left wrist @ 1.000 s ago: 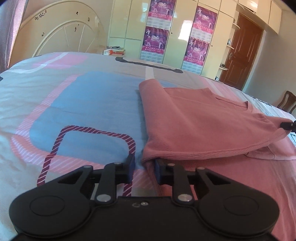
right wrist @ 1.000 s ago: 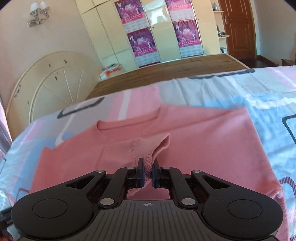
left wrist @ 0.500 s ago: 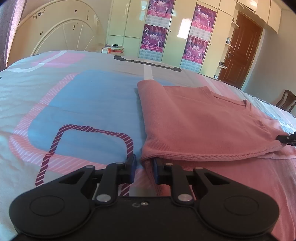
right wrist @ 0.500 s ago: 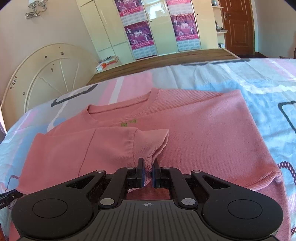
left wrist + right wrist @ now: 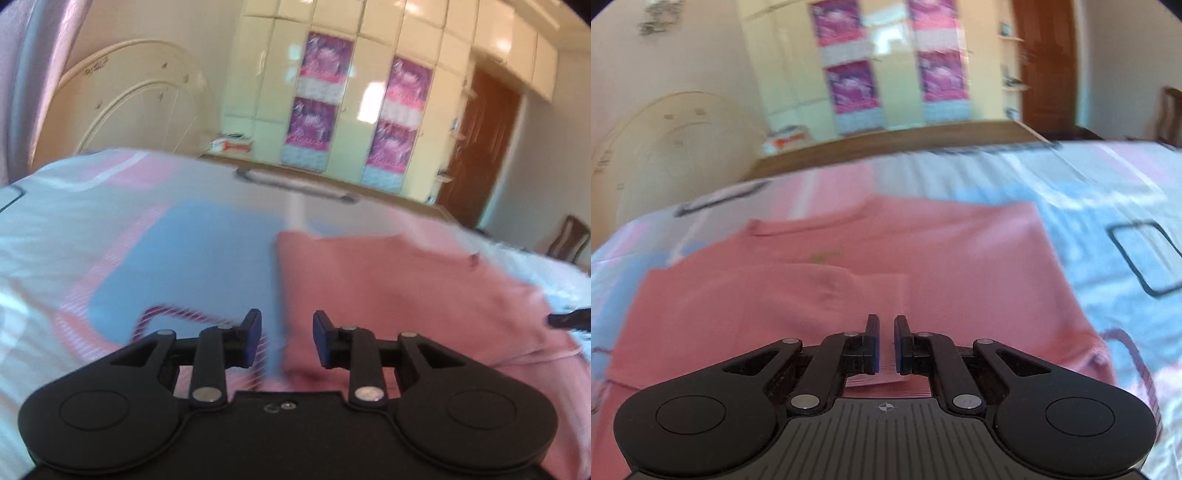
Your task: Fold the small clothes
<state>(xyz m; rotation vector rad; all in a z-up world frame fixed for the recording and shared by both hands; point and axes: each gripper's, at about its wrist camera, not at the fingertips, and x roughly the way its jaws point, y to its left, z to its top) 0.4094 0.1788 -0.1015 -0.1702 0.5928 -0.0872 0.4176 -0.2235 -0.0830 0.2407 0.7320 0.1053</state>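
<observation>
- The pink top [image 5: 923, 258] lies flat on the bed [image 5: 1108, 177], in the middle part, with its neck hole toward the far edge by the wooden frame.
- One side of the pink top, the left one in the right wrist view, is folded in over the middle. I think this is to make the top narrower, so it can become a small neat bundle.
- The folded part has a straight edge [image 5: 280, 280] in the left wrist view. It runs away from the camera toward the far edge of the bed.
- The left tool [image 5: 283, 339] is wide open and holds nothing. It sits above that folded edge, with the blue patch of the bed sheet [image 5: 177, 266] on one side and the pink cloth on the other.
- The right tool [image 5: 885, 343] hangs over the folded part. Its two fingers are close together with a small gap. I see no cloth pinched there, so I think it holds nothing.
- Both pictures are blurry.
- The other side of the top is not folded yet, so that may come next.
</observation>
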